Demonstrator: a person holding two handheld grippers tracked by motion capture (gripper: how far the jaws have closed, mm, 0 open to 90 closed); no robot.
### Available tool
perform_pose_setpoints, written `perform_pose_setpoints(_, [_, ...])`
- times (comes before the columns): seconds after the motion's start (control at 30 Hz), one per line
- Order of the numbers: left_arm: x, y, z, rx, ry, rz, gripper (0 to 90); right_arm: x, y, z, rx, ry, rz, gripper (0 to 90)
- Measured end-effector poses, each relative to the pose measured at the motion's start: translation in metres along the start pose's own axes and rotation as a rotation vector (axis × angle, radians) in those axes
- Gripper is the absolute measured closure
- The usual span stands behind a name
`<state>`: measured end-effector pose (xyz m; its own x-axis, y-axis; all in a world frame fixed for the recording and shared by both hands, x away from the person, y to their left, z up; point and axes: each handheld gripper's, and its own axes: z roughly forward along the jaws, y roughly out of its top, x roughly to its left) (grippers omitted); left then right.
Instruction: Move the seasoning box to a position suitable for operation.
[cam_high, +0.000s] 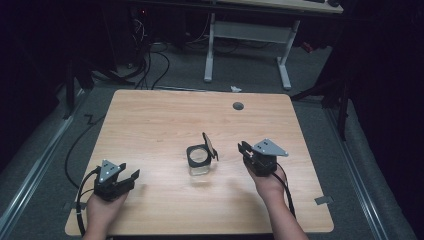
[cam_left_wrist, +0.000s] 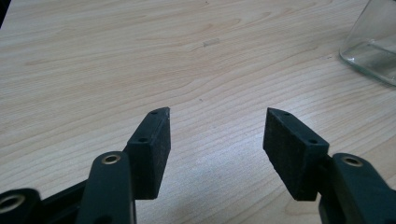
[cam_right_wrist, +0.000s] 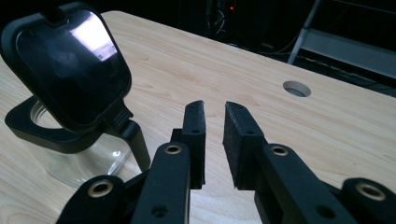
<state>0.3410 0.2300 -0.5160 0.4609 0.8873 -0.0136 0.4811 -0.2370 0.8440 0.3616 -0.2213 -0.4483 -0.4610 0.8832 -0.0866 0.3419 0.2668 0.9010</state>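
- A clear glass jar (cam_high: 199, 161) with a black collar stands mid-surface (cam_high: 150, 130), its hinged black lid (cam_high: 210, 145) flipped up.
- Left gripper (cam_high: 131, 176), near the front-left corner, well apart from the jar: jaws spread wide, empty.
- Right gripper (cam_high: 243, 148), just beside the lid: jaws nearly together, a narrow gap, holding nothing.

Glass jar (cam_high: 200, 161) lid up, between two tools, wooden table (cam_high: 150, 125)

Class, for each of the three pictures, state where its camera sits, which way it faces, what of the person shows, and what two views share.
High view: above the person's side, facing forward and down on the light wooden table; both forearms, left gripper, right gripper.
Left gripper view: on that gripper, jaws apart, facing the tabletop.
Right gripper view: on that gripper, jaws slightly apart, facing the table's far edge.
Shared: clear glass jar with open black hinged lid.
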Motion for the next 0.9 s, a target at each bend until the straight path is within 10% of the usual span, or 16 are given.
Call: perform_pose_setpoints(0.9, [0.0, 0.0, -0.002, -0.006, -0.005, 0.011, 39.6, 0.027, 0.027, 0.027, -0.013, 0.067, -0.035, 80.5])
